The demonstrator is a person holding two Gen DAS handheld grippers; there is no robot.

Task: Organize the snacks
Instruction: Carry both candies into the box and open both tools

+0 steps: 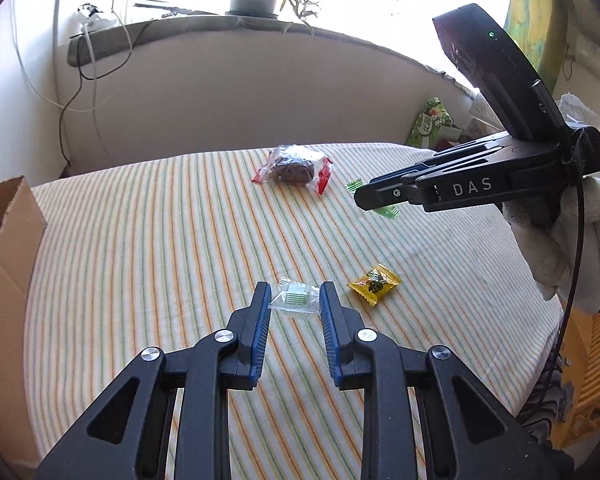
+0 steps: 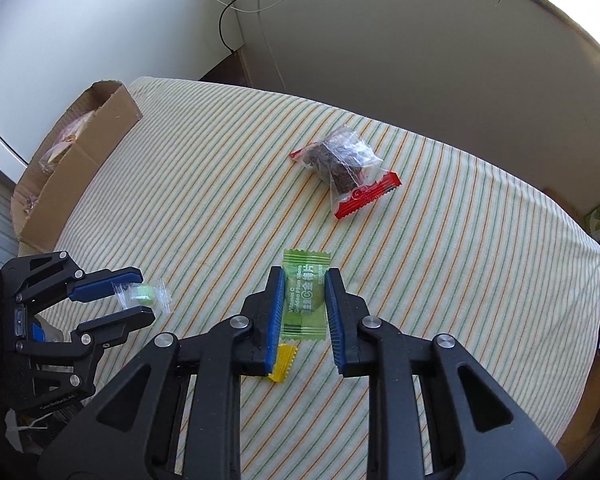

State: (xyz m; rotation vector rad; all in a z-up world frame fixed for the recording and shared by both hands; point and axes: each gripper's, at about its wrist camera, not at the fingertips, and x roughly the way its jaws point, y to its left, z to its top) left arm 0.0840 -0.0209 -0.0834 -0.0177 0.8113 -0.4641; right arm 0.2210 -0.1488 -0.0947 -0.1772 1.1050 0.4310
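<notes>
My left gripper (image 1: pixel 294 290) is shut on a small pale green candy in a clear wrapper (image 1: pixel 296 300), held just above the striped cloth. The right wrist view shows the same left gripper (image 2: pixel 145 296) and candy (image 2: pixel 142 294) at the left. My right gripper (image 2: pixel 304 280) is shut on a green plum-slice packet (image 2: pixel 303 300) that lies lengthwise between its blue pads. From the left wrist, the right gripper (image 1: pixel 365 196) shows the packet's ends (image 1: pixel 389 212) sticking out. A yellow candy (image 1: pixel 374 284) lies on the cloth. A brown cake in a red-ended wrapper (image 2: pixel 344 164) lies further back.
An open cardboard box (image 2: pixel 80 160) with wrapped snacks inside stands at the table's left edge. The striped tablecloth (image 2: pixel 460 260) covers the whole table. Green packaging (image 1: pixel 428 124) sits past the far right corner. A gloved hand (image 1: pixel 560 248) holds the right gripper. A wall backs the table.
</notes>
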